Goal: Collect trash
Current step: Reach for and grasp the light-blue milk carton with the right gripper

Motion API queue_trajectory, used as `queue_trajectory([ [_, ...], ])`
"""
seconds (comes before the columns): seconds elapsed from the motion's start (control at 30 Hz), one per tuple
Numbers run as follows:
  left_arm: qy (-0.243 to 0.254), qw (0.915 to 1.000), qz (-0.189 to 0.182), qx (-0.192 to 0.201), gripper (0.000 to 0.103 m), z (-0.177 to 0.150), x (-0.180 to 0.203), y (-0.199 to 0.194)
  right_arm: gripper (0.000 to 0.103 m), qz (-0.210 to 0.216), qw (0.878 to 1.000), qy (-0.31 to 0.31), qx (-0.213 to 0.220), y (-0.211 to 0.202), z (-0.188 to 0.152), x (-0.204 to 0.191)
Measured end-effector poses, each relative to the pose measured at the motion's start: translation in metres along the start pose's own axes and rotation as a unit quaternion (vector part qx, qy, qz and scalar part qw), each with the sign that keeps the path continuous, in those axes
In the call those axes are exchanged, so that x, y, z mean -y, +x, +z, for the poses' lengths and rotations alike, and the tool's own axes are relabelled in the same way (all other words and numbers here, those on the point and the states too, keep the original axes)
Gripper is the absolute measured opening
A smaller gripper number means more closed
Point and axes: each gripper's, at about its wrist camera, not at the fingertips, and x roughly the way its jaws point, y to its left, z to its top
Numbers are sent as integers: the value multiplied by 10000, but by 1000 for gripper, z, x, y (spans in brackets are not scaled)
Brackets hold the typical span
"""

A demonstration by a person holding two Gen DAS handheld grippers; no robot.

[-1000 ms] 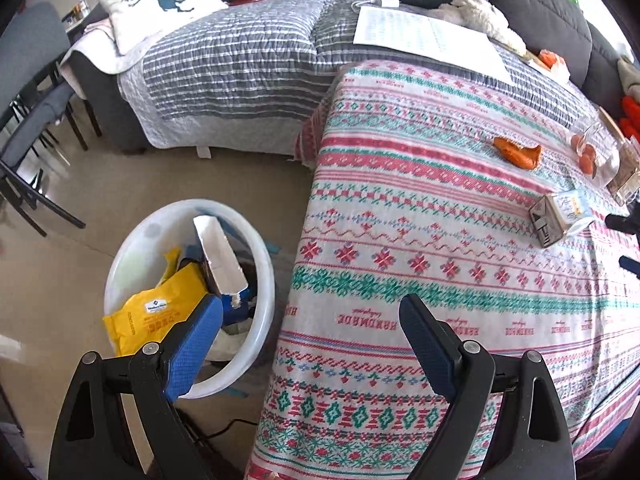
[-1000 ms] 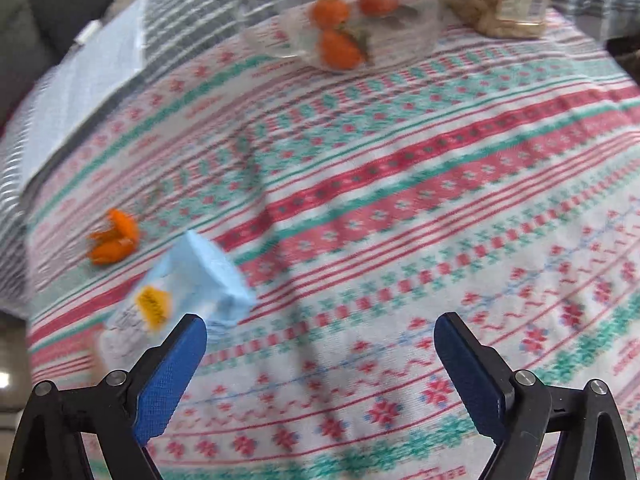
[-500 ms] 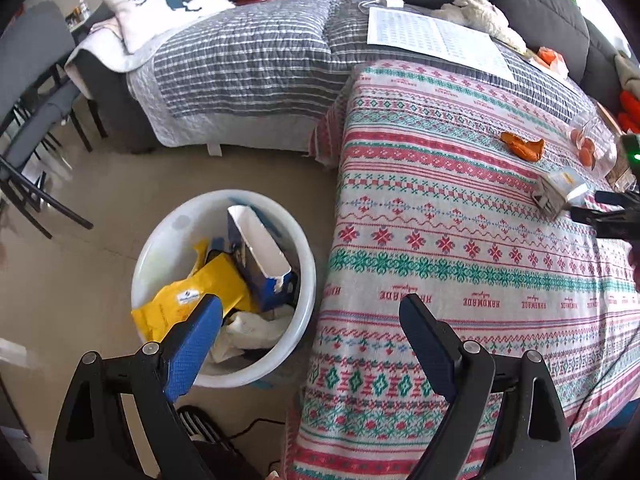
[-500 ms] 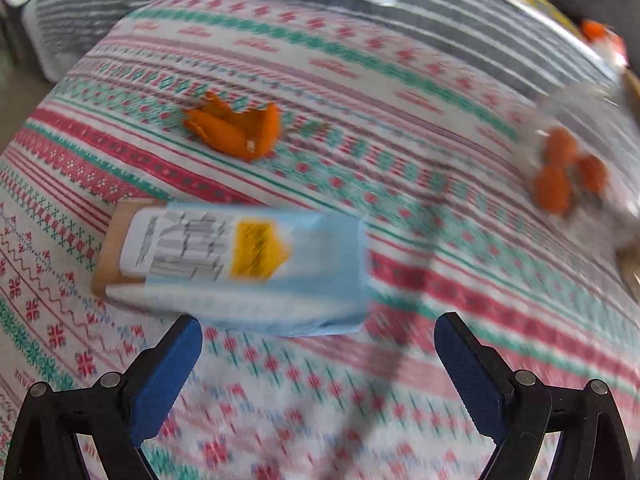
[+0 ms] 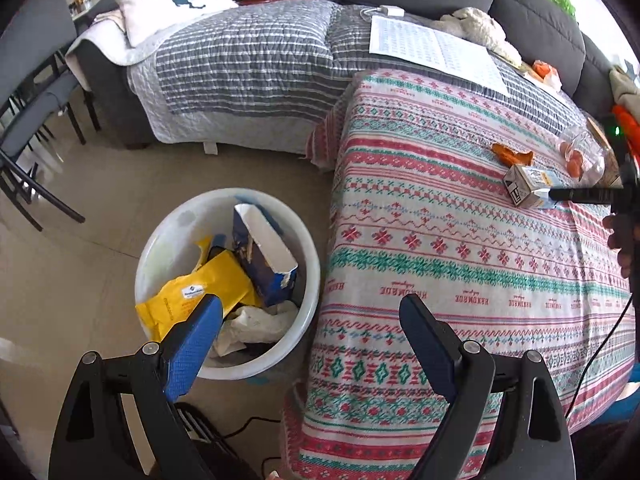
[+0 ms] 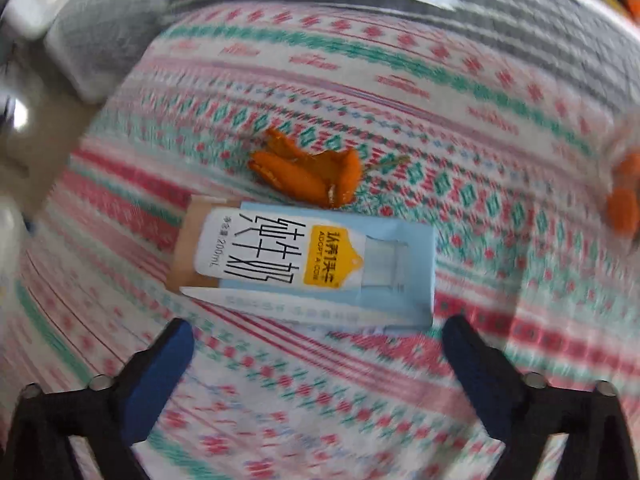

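A light blue milk carton (image 6: 308,258) lies on its side on the patterned tablecloth (image 6: 400,80), with orange peel (image 6: 308,172) just beyond it. My right gripper (image 6: 318,344) is open and empty, hovering just short of the carton; in the left wrist view it (image 5: 554,196) reaches in from the right beside the carton (image 5: 528,188) and the peel (image 5: 512,156). My left gripper (image 5: 310,320) is open and empty, over the gap between the white trash bin (image 5: 168,232) and the table edge.
The bin holds a yellow bag (image 5: 192,300), a blue box (image 5: 264,256) and crumpled paper. A clear bowl of oranges (image 5: 580,156) stands at the table's far right. A grey sofa with a striped blanket (image 5: 248,68) is behind, chairs (image 5: 28,120) to the left.
My right gripper has swung left and closed in on the milk carton, which now fills its view. My left gripper has drawn back and up, so bin and table look smaller.
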Motion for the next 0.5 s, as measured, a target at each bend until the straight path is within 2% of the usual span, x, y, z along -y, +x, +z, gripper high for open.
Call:
queue_trajectory([
  [0.07, -38, 10000, -27, -5, 92, -1, -4, -1, 102, 213, 9969, 750, -90, -4, 4, 7],
  [0.13, -77, 10000, -42, 10, 92, -2, -9, -4, 102, 249, 9898, 1397, -93, -3, 10, 13],
  [0.17, -93, 9999, -49, 27, 92, -2, -11, -5, 102, 153, 9843, 1760, -43, -1, 13, 15],
  [0.3, -168, 9998, -71, 87, 92, -3, -18, -10, 102, -783, 9525, 2934, 244, 20, 18, 10],
  [0.4, -223, 9996, -148, 64, 92, -4, -20, -12, 102, -898, 9393, 3277, 473, 30, 15, 4],
  [0.47, -178, 9996, -190, 78, 92, -5, -18, -15, 102, -1012, 9393, 3231, 548, 32, 16, -3],
  [0.5, -132, 9997, -196, 100, 92, -5, -16, -16, 102, -1113, 9437, 3069, 541, 30, 17, -7],
])
